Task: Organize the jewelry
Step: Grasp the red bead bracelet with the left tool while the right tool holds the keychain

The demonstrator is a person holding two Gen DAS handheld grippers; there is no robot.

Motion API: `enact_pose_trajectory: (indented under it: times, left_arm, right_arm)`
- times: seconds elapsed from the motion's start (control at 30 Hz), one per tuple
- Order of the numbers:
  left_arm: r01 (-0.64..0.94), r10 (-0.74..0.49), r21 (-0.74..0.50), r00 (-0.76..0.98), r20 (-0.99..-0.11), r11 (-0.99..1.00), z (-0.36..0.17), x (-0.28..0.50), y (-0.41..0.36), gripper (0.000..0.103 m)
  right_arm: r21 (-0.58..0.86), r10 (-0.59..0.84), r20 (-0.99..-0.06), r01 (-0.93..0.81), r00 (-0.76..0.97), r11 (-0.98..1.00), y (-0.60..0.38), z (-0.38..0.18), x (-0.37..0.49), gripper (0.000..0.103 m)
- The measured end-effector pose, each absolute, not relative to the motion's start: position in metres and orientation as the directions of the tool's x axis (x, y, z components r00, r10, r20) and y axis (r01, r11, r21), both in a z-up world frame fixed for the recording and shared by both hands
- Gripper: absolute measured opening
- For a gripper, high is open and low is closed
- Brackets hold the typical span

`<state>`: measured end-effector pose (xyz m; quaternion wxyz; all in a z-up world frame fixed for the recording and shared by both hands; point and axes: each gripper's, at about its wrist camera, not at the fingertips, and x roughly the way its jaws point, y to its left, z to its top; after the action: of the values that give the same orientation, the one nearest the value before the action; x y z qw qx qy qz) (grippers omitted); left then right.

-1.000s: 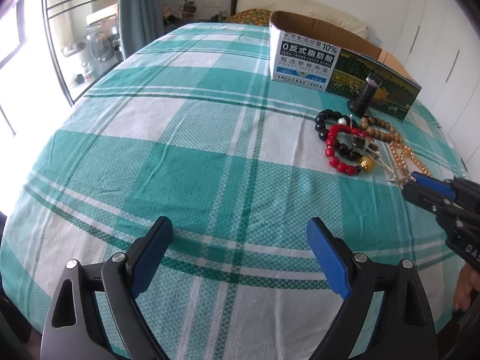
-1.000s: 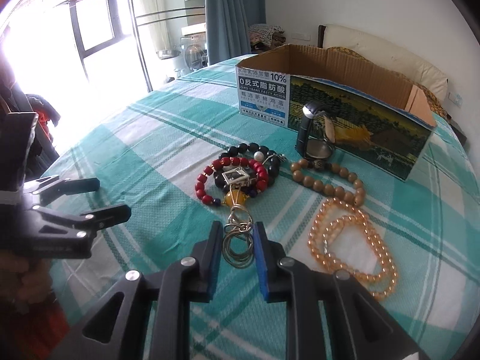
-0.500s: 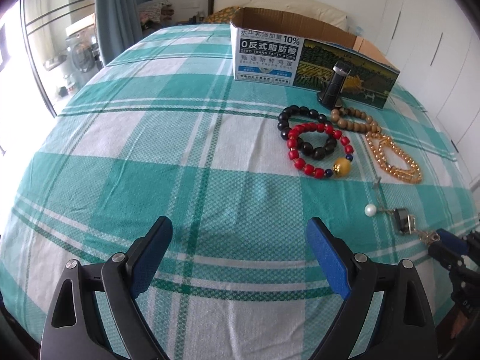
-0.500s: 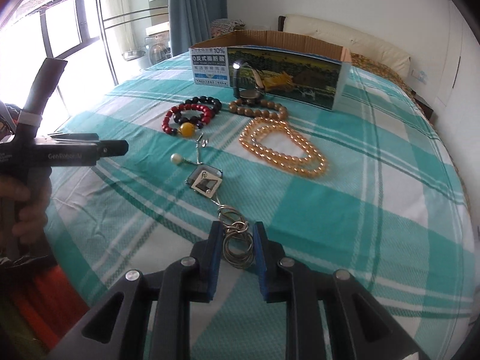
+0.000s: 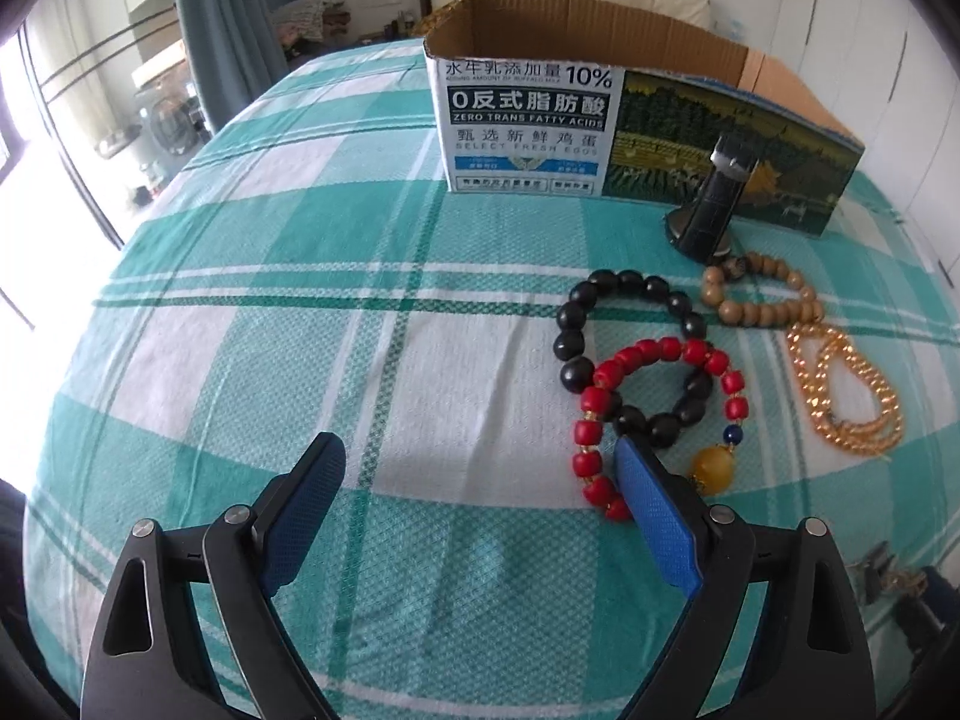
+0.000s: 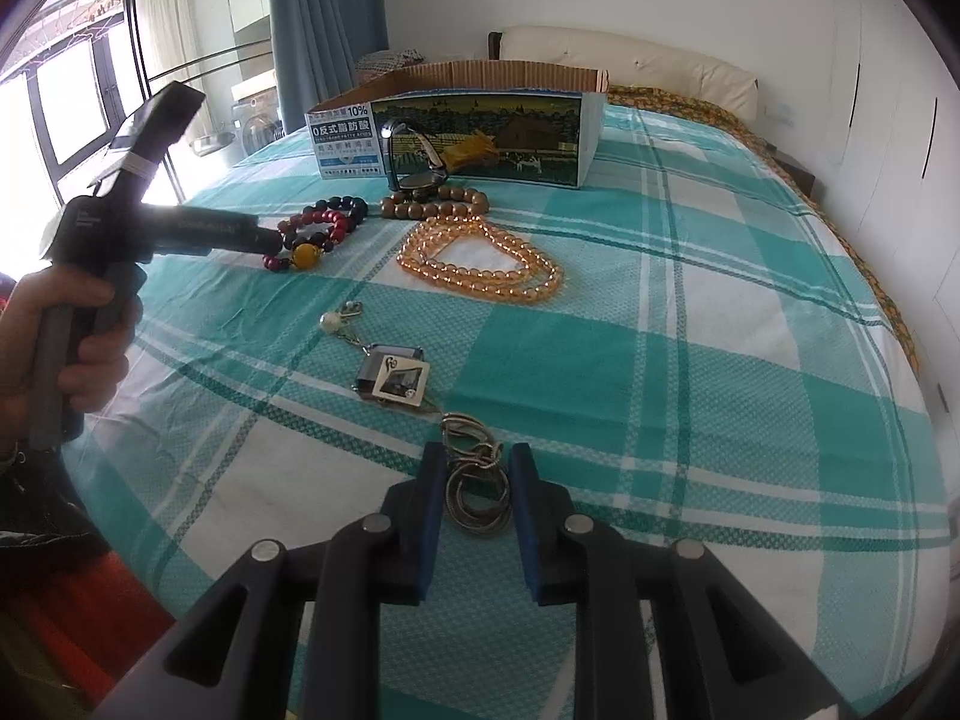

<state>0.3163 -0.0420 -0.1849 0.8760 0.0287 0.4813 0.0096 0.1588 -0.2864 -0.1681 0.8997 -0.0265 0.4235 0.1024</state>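
My right gripper (image 6: 477, 468) is shut on the ring end of a keychain (image 6: 474, 492) whose square pendant (image 6: 393, 381) and pearl (image 6: 330, 319) trail on the bedspread. My left gripper (image 5: 480, 480) is open, its right finger (image 5: 657, 516) lying against the red bead bracelet (image 5: 636, 360); it also shows in the right wrist view (image 6: 180, 228). A black bead bracelet (image 5: 630, 291), a wooden bead bracelet (image 5: 762, 294), an amber bead necklace (image 6: 480, 258) and a black watch (image 5: 714, 204) lie beside them.
An open cardboard box (image 5: 528, 120) stands behind the jewelry on the green plaid bedspread (image 5: 300, 360). Pillows (image 6: 630, 57) lie at the head of the bed. A window and curtain (image 6: 324, 30) are on the left.
My left gripper has moved forward and right until its right finger reaches the red bracelet. My right gripper has pulled the keychain farther from the pile, still shut on it.
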Motion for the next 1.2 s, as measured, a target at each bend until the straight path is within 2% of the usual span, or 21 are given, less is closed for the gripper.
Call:
enact_pose_trajectory:
  times: [0.17, 0.43, 0.47, 0.5, 0.57, 0.93, 1.07, 1.2]
  left_arm:
    - [0.009, 0.084, 0.105, 0.535, -0.841, 0.994, -0.18, 0.293, -0.032, 0.094]
    - [0.051, 0.024, 0.059, 0.517, -0.856, 0.997, -0.175, 0.231, -0.014, 0.094]
    - [0.049, 0.012, 0.045, 0.533, -0.846, 0.998, -0.171, 0.224, -0.013, 0.094]
    - [0.048, 0.001, 0.032, 0.548, -0.836, 0.998, -0.167, 0.219, -0.011, 0.094]
    - [0.055, -0.024, 0.01, 0.58, -0.815, 0.998, -0.159, 0.21, -0.011, 0.094]
    - [0.281, -0.217, -0.054, 0.589, -0.779, 0.958, -0.15, 0.201, -0.042, 0.093]
    - [0.34, -0.213, 0.0, 0.59, -0.778, 0.941, -0.156, 0.205, -0.063, 0.087]
    - [0.346, -0.208, 0.002, 0.571, -0.794, 0.938, -0.166, 0.212, -0.071, 0.084]
  right_arm:
    - [0.055, 0.168, -0.764, -0.196, 0.623, 0.979, -0.289, -0.17, 0.157, 0.023]
    - [0.058, 0.169, -0.758, -0.193, 0.629, 0.979, -0.289, -0.169, 0.155, 0.024]
    - [0.061, 0.173, -0.758, -0.195, 0.629, 0.979, -0.288, -0.169, 0.155, 0.031]
    - [0.061, 0.172, -0.757, -0.194, 0.631, 0.979, -0.287, -0.168, 0.154, 0.043]
    - [0.057, 0.172, -0.745, -0.195, 0.645, 0.979, -0.287, -0.165, 0.151, 0.051]
    - [0.059, 0.175, -0.727, -0.193, 0.664, 0.979, -0.285, -0.157, 0.143, 0.051]
    - [0.07, 0.183, -0.726, -0.193, 0.663, 0.979, -0.286, -0.157, 0.141, 0.051]
    - [0.071, 0.181, -0.719, -0.189, 0.671, 0.979, -0.29, -0.154, 0.14, 0.051]
